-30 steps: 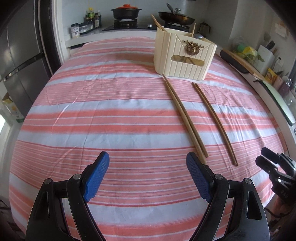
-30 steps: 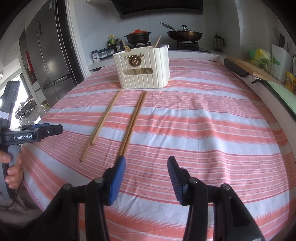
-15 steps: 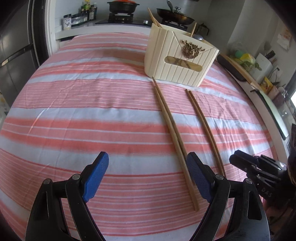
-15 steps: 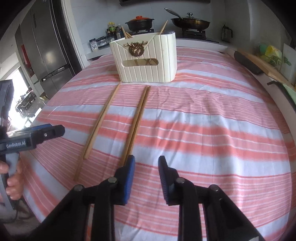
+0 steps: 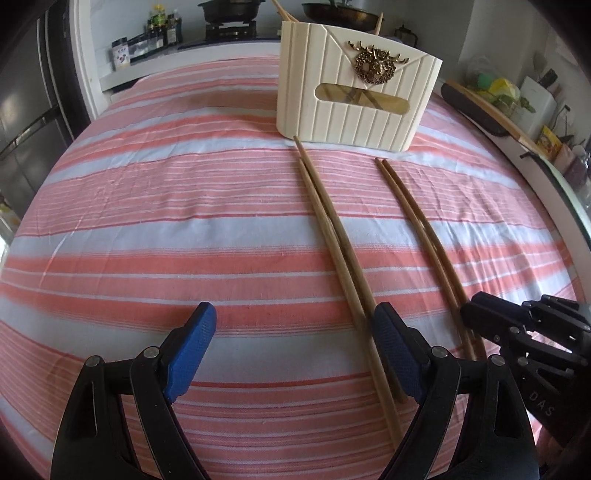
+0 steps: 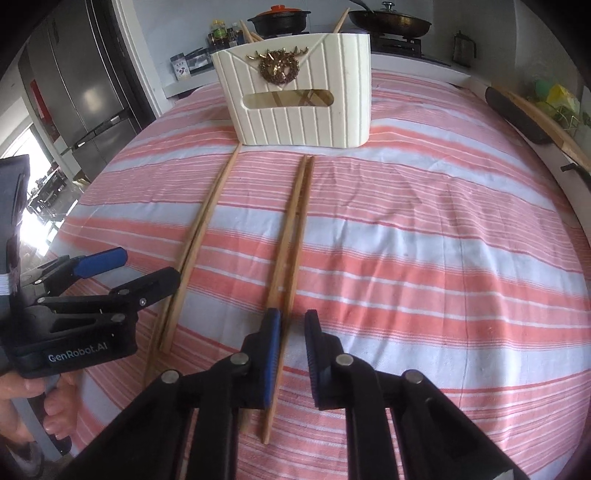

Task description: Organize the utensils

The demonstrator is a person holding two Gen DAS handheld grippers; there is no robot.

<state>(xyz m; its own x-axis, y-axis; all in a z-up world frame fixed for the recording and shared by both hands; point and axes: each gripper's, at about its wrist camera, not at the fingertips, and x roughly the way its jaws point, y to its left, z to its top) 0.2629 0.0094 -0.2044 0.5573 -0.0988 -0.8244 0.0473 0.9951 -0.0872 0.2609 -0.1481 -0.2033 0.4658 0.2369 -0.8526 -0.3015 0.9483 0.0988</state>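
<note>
Two pairs of wooden chopsticks lie on the striped cloth, pointing at a cream utensil holder [image 5: 354, 107] [image 6: 299, 107] with more chopsticks in it. My left gripper [image 5: 295, 332] [image 6: 125, 273] is open wide over the near end of the left pair [image 5: 332, 240] [image 6: 201, 221], which runs just inside its right finger. My right gripper [image 6: 291, 328] [image 5: 517, 332] is closing over the near end of the right pair [image 6: 291, 229] [image 5: 417, 221]. A narrow gap shows bare cloth between its pads. That pair passes under its left pad [image 6: 271, 343].
The round table's striped cloth [image 5: 166, 221] drops off at the near edge. Behind the holder stand a stove with a pot [image 6: 279, 20] and a pan [image 6: 388, 20], a fridge [image 6: 74, 74] left, and a cluttered counter [image 5: 517, 99] right. A hand [image 6: 22, 406] holds the left gripper.
Both grippers moved forward and lower toward the chopsticks' near ends, so the holder looks nearer. The right jaws narrowed from half open to a slim gap. The left jaws stayed wide.
</note>
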